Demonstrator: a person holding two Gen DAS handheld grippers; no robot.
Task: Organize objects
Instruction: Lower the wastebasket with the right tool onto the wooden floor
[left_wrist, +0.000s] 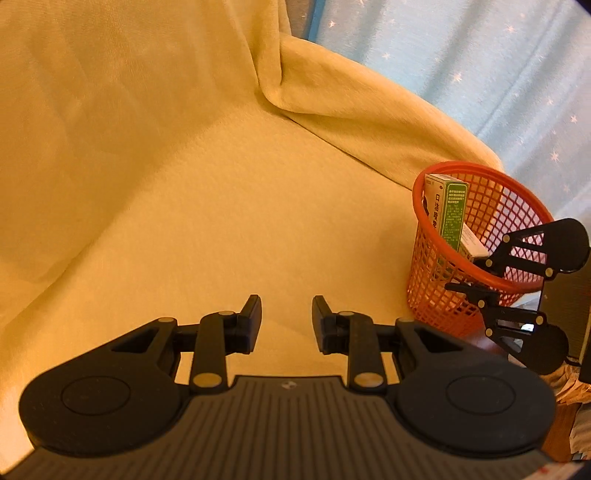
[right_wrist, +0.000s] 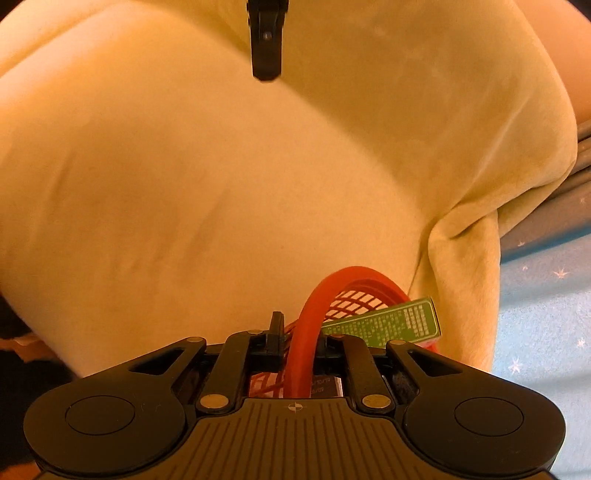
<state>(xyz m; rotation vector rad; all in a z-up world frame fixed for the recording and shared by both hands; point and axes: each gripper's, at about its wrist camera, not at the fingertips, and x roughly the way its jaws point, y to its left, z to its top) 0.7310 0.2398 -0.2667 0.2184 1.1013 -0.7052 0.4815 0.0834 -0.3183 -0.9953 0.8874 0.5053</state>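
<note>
Right wrist view: right gripper (right_wrist: 299, 343) is clamped on the rim of the red basket (right_wrist: 301, 332), green box (right_wrist: 391, 323) inside, at the blanket's (right_wrist: 221, 184) edge. Left gripper (left_wrist: 287, 321) is held apart, empty. Relocating the basket is judged underway; a level carry is called for.

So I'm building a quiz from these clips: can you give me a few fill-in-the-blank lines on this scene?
1. The mesh basket is coloured ____.
2. The right gripper is clamped on the basket's ____.
3. The green box stands ____ the basket.
4. The left gripper holds ____.

Missing words: red; rim; inside; nothing
</note>
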